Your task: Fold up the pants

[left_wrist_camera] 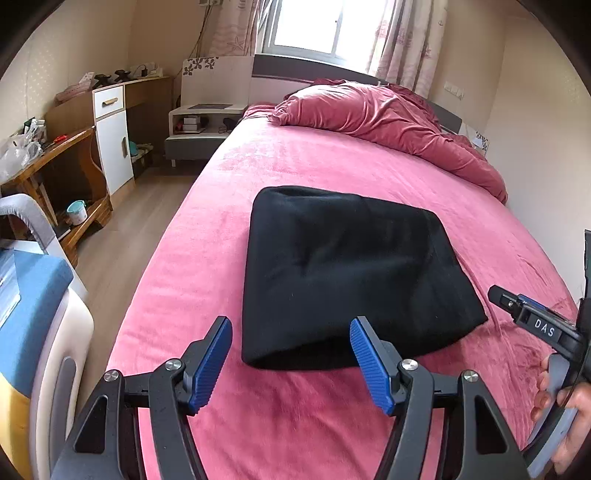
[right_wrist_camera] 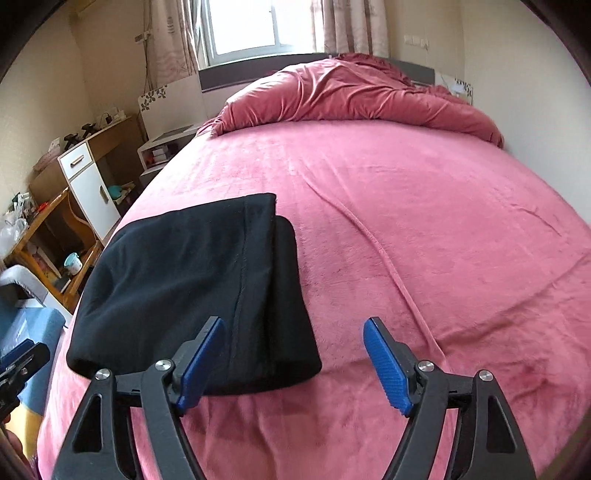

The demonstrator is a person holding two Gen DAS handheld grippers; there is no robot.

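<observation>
Pants (left_wrist_camera: 354,273) folded on pink bed (left_wrist_camera: 332,162), crumpled quilt (left_wrist_camera: 388,118) beyond; left claw (left_wrist_camera: 291,363) and right claw (right_wrist_camera: 293,363) both spread, empty.

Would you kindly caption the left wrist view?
Open left gripper hovers before folded black pants on the pink bed.

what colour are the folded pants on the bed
Black pants, plain with no pattern, on the pink bed; clearest in the left wrist view.

Lit softly by daylight from the blown-out window (left_wrist_camera: 314,31). Sharp throughout, though bent by fisheye. Vignetted black at corners.
</observation>
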